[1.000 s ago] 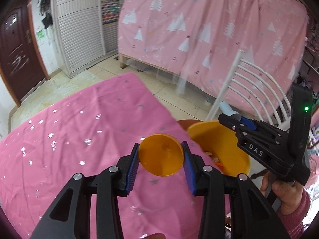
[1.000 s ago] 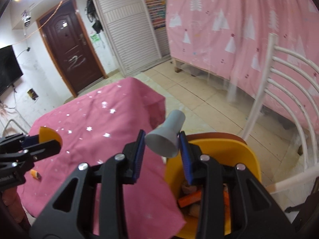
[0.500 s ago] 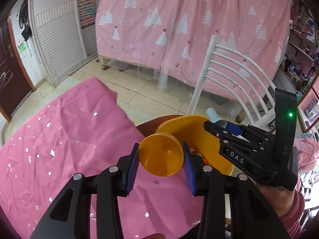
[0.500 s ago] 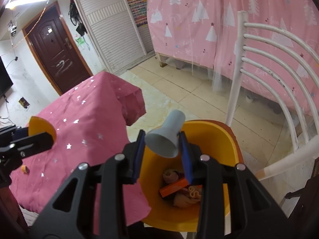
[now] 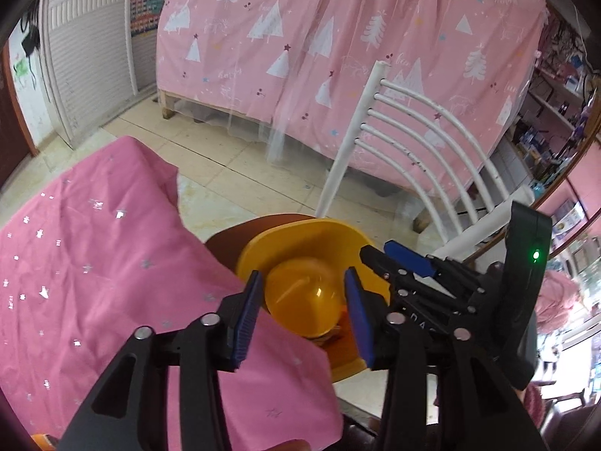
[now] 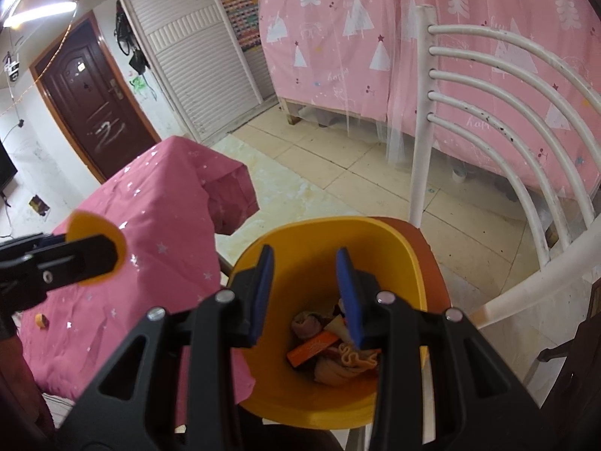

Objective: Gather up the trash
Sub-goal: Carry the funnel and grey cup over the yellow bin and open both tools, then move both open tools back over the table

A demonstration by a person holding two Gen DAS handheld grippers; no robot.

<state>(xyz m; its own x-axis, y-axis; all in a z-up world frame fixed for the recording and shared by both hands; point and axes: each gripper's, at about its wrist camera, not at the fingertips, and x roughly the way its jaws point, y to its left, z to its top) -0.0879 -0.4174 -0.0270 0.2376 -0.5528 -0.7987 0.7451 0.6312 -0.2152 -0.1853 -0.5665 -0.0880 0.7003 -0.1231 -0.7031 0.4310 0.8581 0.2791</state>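
Note:
My left gripper (image 5: 302,310) is shut on an orange paper cup (image 5: 304,300), its mouth toward me, at the near edge of the yellow trash bin (image 5: 300,235). My right gripper (image 6: 304,291) is open and empty above the bin (image 6: 407,263), which stands on a brown chair seat. The bin holds several bits of trash (image 6: 330,345), among them an orange wrapper and crumpled paper. The grey cup is not in sight. The cup in my left gripper shows at the left of the right wrist view (image 6: 94,233).
A pink star-patterned cloth (image 5: 94,263) covers the table left of the bin. A small orange piece (image 6: 40,319) lies on it. The white chair back (image 6: 488,112) rises behind the bin. A pink curtain (image 5: 338,56) hangs beyond the tiled floor.
My right gripper has opened and the grey cup has left its jaws. My left gripper has carried the orange cup right, to the bin.

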